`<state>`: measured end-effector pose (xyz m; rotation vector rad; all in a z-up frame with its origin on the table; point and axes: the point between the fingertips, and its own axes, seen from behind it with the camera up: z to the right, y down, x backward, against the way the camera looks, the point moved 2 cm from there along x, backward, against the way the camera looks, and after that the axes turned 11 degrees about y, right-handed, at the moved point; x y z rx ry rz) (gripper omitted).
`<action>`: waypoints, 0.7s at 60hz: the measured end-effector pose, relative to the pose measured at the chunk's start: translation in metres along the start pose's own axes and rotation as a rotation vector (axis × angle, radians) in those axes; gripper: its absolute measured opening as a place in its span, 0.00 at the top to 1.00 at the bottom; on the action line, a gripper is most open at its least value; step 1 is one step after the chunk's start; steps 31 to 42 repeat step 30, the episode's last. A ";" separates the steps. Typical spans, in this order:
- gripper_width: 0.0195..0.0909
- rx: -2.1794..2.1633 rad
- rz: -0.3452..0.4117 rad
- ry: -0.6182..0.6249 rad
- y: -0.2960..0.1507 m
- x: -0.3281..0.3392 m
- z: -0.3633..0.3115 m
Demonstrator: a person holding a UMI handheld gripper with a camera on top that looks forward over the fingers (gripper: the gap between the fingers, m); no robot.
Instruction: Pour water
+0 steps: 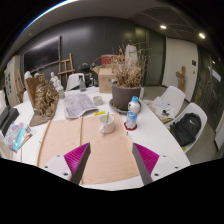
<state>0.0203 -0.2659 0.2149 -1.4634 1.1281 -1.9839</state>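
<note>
Gripper [110, 165] fingers spread wide apart above the desk [60, 145], holding nothing. Water bottle [133, 112] stands upright well beyond them, just beside a cup [106, 123] and near the potted plant [126, 85].

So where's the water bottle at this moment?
In the gripper view, the water bottle stands upright on the table, beyond the open gripper and to its right, beside the cup and just before the plant pot.
</note>
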 end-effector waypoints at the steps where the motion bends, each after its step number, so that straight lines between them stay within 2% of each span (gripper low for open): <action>1: 0.07 0.001 0.000 0.000 0.003 0.008 -0.002; 16: 0.07 0.054 0.015 0.025 0.030 0.071 -0.019; 42: 0.07 0.066 0.008 0.022 0.045 0.085 -0.026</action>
